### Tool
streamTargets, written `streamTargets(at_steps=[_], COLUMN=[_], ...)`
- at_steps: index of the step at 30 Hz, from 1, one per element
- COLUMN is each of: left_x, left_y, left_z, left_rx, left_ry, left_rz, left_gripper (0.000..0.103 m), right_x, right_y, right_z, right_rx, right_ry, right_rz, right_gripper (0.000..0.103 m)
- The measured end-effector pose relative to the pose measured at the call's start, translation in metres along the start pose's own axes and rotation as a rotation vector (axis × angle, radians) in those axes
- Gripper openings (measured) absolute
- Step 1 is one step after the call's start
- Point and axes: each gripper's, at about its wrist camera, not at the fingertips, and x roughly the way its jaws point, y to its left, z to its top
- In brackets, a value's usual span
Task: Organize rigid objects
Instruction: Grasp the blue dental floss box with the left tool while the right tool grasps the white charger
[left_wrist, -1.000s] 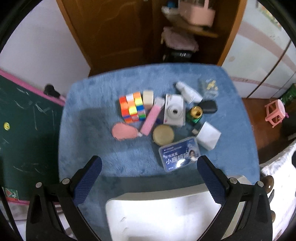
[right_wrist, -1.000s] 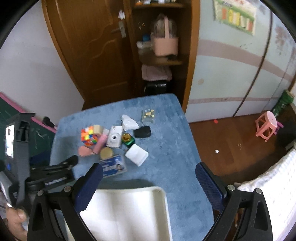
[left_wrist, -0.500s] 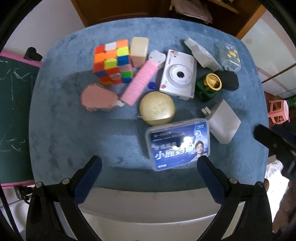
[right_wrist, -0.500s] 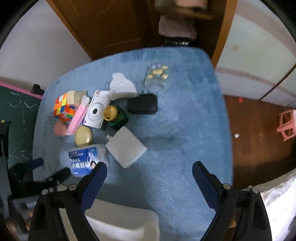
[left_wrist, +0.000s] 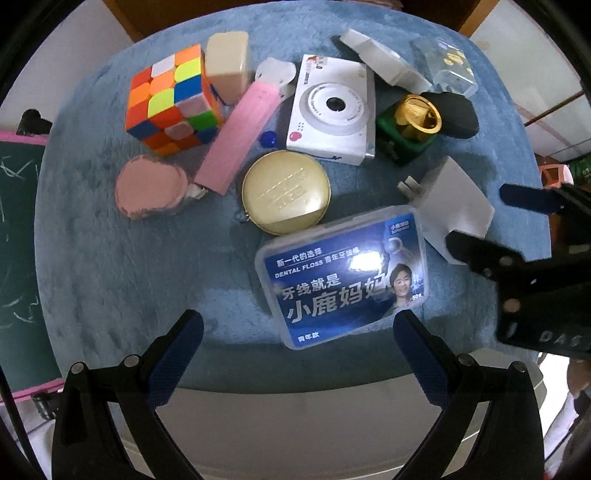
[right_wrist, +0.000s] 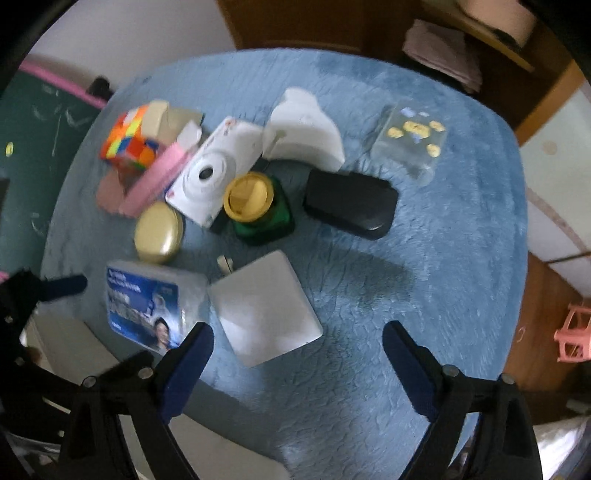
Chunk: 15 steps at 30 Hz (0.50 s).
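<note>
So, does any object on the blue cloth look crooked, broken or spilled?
Nothing looks broken or spilled. The objects lie in a loose, unsorted cluster. The long pink flat bar lies diagonally between the multicoloured puzzle cube and the white toy camera; whether it leans on them cannot be told. The blue dental floss box lies skewed near the table edge.

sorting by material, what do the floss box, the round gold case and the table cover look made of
Floss box: clear glossy plastic, judging by the glare and see-through rim. Round gold case: likely metal with a satin sheen and embossed lettering, possibly painted plastic. Table cover: blue plush fabric, with visible nap.
</note>
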Motion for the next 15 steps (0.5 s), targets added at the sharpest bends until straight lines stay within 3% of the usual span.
streamTargets(at_steps=[6,11,15], left_x=[0.002,0.008,0.013], left_y=[0.001,-0.009,-0.018], left_z=[0.004,0.012,0.017], left_rx=[-0.006,-0.025,-0.046], left_ry=[-0.003,0.007,0.011], left_rz=[-0.008,-0.014,-0.012], left_gripper=[0.102,0.102,0.102], right_x=[0.024,0.034,0.034], right_y=[0.010,0.019,0.014], right_z=[0.007,0.013,0.012], right_rx=[-0.039,-0.055,-0.014], right_ry=[0.012,0.002,0.003], right_rz=[0.019,0.054,0.017], right_gripper=[0.084,0.063,0.063])
